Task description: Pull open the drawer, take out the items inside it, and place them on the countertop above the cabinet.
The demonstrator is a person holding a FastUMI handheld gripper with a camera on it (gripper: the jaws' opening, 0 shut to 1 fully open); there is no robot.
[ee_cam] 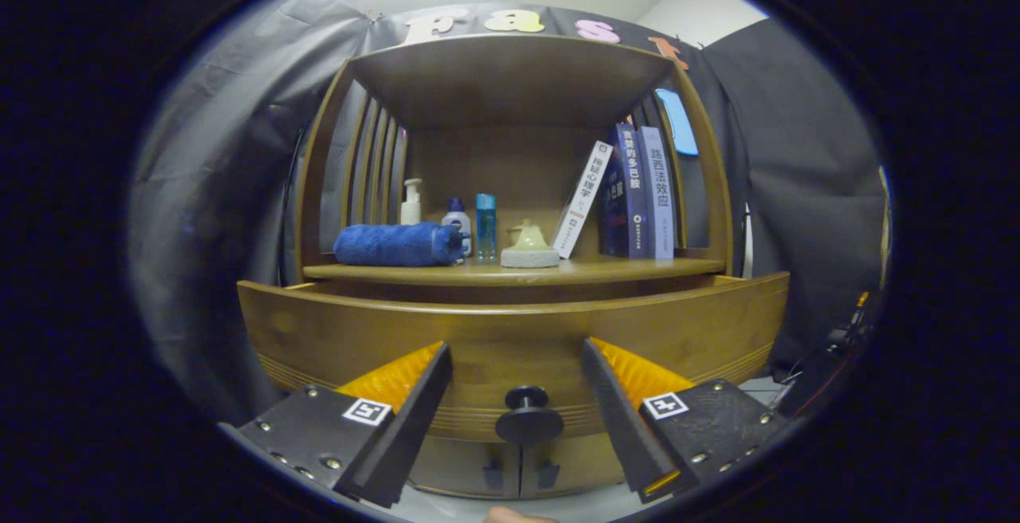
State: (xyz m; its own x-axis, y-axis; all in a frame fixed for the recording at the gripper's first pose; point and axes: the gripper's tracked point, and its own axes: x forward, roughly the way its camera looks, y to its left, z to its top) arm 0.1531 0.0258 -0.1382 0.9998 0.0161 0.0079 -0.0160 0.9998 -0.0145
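Straight ahead of the gripper [516, 419]: a curved wooden drawer front [510, 348] with a round black knob [527, 417]. Gripper spread wide, fingers [414, 411] apart and pressing on nothing. Knob sitting in the gap between the fingers, roughly midway, level with their tips; whether touching either finger, cannot tell, though clear space shows on both sides. Drawer pulled out a little from the wooden cabinet, its top edge standing forward of the bench [510, 271] above; contents hidden from this angle. Below the drawer, a pair of cabinet doors [518, 471] with small dark handles, just under the knob.

On the bench above the drawer, from left of the knob to right: a rolled blue towel [397, 244]; behind it a white pump bottle [411, 202]; beside that a white bottle with blue cap [457, 220] and a slim clear blue bottle [485, 225]; a pale green teapot on a round grey stone coaster [529, 248] directly above the knob; then a leaning white book [583, 198] and two upright dark and lavender books [641, 192].
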